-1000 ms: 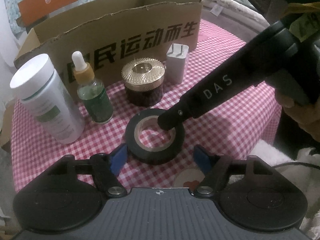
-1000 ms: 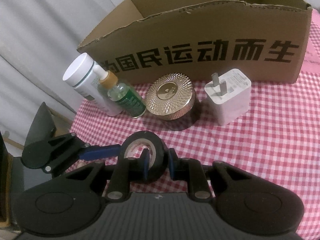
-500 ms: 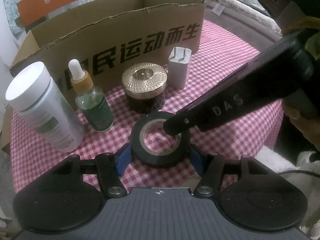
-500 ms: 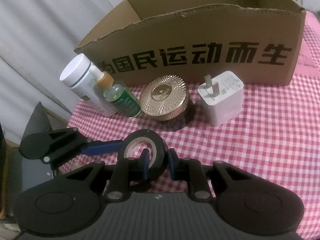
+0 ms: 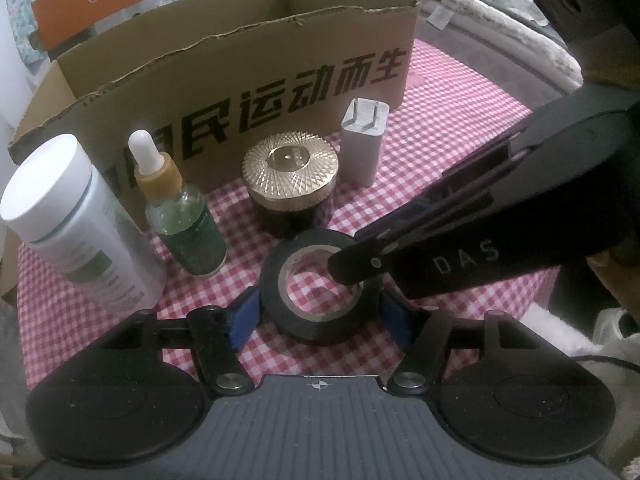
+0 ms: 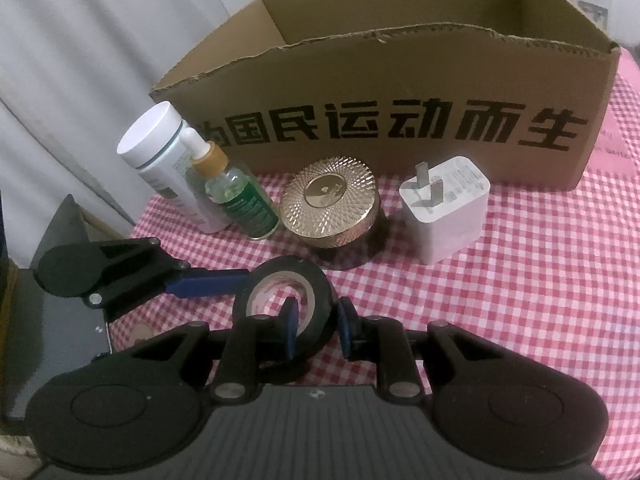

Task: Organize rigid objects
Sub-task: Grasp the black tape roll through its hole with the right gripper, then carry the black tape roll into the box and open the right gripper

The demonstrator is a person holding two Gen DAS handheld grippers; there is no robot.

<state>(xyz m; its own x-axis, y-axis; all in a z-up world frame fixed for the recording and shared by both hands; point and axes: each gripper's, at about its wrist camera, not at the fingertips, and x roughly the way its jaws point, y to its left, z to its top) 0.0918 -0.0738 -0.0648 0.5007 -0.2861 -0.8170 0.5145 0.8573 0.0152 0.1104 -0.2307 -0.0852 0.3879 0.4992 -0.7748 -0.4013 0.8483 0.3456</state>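
right wrist: right gripper [image 6: 316, 326] pinches tape roll [image 6: 280, 300] wall; left gripper [image 5: 318, 314] brackets it, contact unclear.

The cardboard box [image 6: 400, 80] reads "国民运动而生", its first character seemingly cut off; the right gripper [image 5: 460, 260] carries "DAS".

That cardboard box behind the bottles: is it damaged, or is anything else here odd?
Yes. The box's front wall has a ragged, torn top edge, as if its flap was ripped off. Also unusual: both grippers are at the tape roll, the right gripper pinching its wall and the left gripper straddling it.
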